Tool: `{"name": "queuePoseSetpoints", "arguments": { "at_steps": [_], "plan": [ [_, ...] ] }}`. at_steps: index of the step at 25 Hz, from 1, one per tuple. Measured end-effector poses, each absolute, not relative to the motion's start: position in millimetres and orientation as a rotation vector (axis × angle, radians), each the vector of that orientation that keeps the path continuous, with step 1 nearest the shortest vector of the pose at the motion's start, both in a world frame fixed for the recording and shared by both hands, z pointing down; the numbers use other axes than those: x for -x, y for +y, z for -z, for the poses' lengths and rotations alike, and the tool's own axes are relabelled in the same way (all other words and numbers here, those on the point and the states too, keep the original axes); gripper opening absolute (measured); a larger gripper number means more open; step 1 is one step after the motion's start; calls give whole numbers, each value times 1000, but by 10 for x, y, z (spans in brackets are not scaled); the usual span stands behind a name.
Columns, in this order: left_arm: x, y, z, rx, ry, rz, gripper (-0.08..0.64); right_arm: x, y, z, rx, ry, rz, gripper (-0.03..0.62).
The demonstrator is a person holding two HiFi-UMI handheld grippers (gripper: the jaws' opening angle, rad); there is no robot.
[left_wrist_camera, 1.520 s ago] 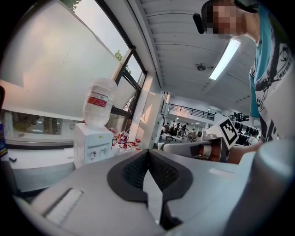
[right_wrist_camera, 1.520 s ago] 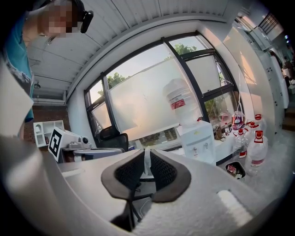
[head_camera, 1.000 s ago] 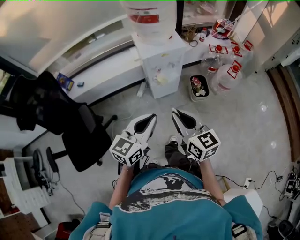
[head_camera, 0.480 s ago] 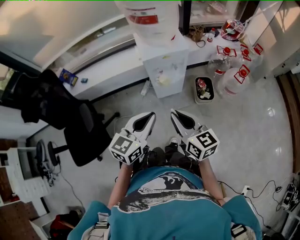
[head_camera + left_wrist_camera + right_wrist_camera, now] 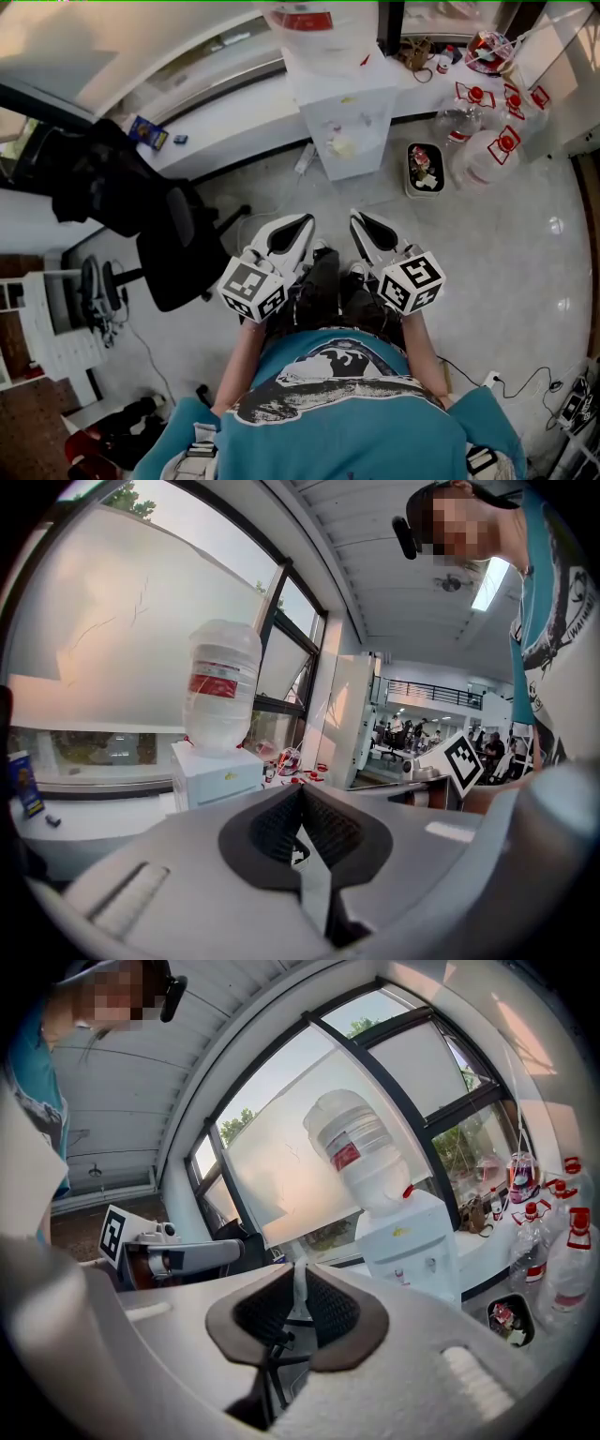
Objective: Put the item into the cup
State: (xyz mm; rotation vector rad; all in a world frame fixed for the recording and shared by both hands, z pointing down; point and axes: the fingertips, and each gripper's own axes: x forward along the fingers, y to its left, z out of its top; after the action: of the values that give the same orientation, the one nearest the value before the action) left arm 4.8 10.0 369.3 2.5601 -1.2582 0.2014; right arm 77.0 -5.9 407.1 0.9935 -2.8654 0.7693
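Observation:
No cup and no loose item shows in any view. Both grippers are held side by side at waist height over the floor, pointing at a white water dispenser (image 5: 347, 122). My left gripper (image 5: 302, 225) has its jaws together with nothing between the pads (image 5: 277, 827). My right gripper (image 5: 358, 221) is also shut and empty, with only a hairline slit between its pads (image 5: 328, 1312). The marker cubes (image 5: 251, 289) sit at the rear of each gripper. Each gripper view looks past its own tips (image 5: 300, 791) (image 5: 300, 1274) toward the dispenser and the window.
A large water bottle (image 5: 323, 23) tops the dispenser. Several water jugs (image 5: 497, 150) and a small bin (image 5: 424, 169) stand to its right. A black office chair (image 5: 173, 253) with dark clothing is on the left. Cables (image 5: 525, 380) lie at lower right.
The head view has shifted: the dispenser, jugs and chair have slid right and the person's legs now show between the grippers. Both grippers keep their pose and stay shut.

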Motion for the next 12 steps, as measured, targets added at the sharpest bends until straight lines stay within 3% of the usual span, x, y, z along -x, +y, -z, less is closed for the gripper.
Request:
{"name": "queuePoseSetpoints", "arguments": {
  "at_steps": [12],
  "plan": [
    [108,-269,-3871,-2543,-1193,-188,2,-579,-536,-4393,-1020,-2781,-826,35]
  ]
}}
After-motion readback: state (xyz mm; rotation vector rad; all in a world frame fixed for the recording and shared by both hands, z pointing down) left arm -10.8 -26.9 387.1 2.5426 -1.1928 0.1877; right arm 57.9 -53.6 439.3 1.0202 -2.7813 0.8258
